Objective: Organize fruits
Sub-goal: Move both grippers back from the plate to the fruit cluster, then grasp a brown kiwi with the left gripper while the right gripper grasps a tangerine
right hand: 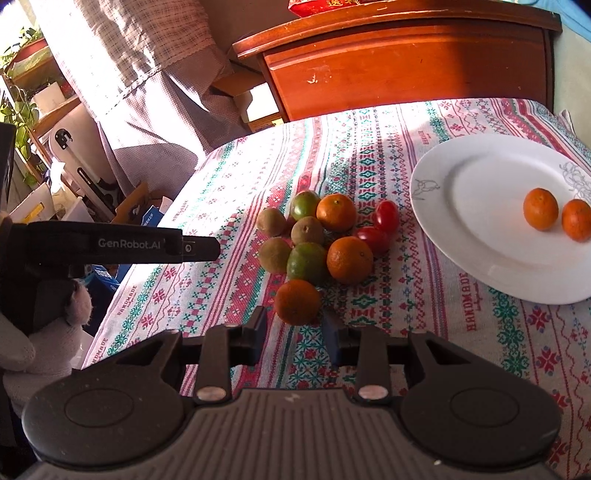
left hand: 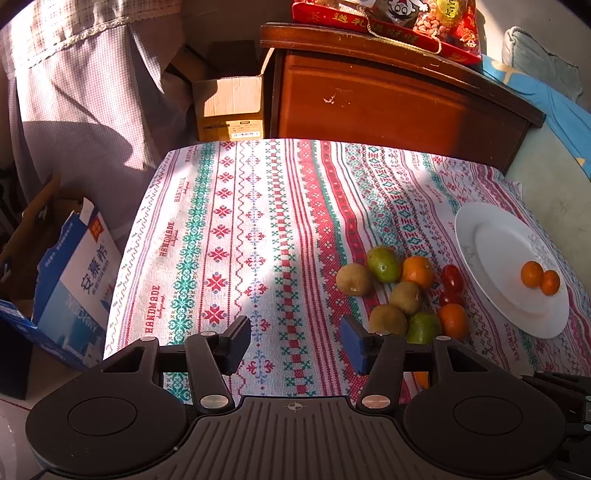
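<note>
Left gripper [left hand: 295, 343]: jaws spread wide, nothing between them; it hangs over bare tablecloth [left hand: 236, 236], left of the fruit pile.
Right gripper [right hand: 295, 338]: jaws parted, holding nothing; the nearest mandarin [right hand: 297, 302] sits just ahead of the fingertips, whether touching them I cannot tell.
Fruit pile: three kiwis [right hand: 271, 221], two green citrus [right hand: 306, 261], mandarins [right hand: 349, 260] and two cherry tomatoes [right hand: 386, 216], bunched together on the cloth just left of the plate.
White plate [right hand: 480, 192]: holds two mandarins [right hand: 540, 209] side by side near its far right; a faint grey drawing marks the rim.
Writing: "HANDMADE" repeats along the cloth; "GenRobot.AI" shows on the left gripper's body in the right wrist view; a blue-and-white carton [left hand: 74, 273] on the floor carries Chinese characters.
Bedside cabinet [left hand: 388, 99]: a red gift pack [left hand: 388, 22] rests on top.
</note>
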`<state>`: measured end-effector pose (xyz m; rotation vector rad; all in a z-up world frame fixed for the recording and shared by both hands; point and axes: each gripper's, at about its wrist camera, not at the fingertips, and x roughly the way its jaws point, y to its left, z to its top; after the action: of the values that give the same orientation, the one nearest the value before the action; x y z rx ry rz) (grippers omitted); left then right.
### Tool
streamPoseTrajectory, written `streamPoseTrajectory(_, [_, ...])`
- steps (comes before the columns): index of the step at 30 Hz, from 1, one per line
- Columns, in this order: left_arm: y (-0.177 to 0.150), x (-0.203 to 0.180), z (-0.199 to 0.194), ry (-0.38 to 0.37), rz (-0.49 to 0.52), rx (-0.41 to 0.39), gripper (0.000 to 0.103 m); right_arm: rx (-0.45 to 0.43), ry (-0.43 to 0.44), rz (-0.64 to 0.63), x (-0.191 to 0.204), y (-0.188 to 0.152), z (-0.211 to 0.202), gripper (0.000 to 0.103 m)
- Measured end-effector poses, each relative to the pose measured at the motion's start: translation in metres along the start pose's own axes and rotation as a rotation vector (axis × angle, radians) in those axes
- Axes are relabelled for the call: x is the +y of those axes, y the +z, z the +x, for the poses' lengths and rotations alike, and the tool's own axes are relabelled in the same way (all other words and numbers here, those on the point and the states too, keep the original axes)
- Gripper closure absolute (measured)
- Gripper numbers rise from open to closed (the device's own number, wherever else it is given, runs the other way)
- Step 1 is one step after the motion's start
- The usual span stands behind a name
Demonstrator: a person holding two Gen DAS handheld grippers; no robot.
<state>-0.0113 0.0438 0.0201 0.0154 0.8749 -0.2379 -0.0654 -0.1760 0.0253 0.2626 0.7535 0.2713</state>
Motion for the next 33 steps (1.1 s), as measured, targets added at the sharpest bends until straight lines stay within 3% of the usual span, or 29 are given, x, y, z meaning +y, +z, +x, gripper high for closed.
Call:
streamPoseTrajectory(4, [-0.001, 0.0, 0.0, -0.015, 0.013, -0.003, 0.05, -0.008, -0.006, -0.015, 0.002, -0.001, 0.004, 0.07])
streamPoseTrajectory(6, [-0.002, -0.002, 0.001, -0.026, 0.026, -0.005, 0.05, -0.005, -0.003, -0.019, 0.002, -0.001, 0.004, 0.078])
streamPoseTrajectory(11, [-0.005, -0.012, 0.003, -0.066, 0.079, -0.015, 0.05, -0.006, -0.005, 0.0, -0.007, -0.002, -0.006, 0.085])
streamPoseTrajectory(25, [-0.018, -0.038, 0.023, -0.114, 0.266, -0.039, 0.051, -0.01, 0.012, 0.027, -0.021, -0.003, -0.02, 0.079])
streamPoseTrajectory(33, [-0.016, -0.04, 0.03, -0.166, 0.294, -0.091, 0.055, 0.009, -0.004, 0.004, -0.02, -0.005, -0.016, 0.079])
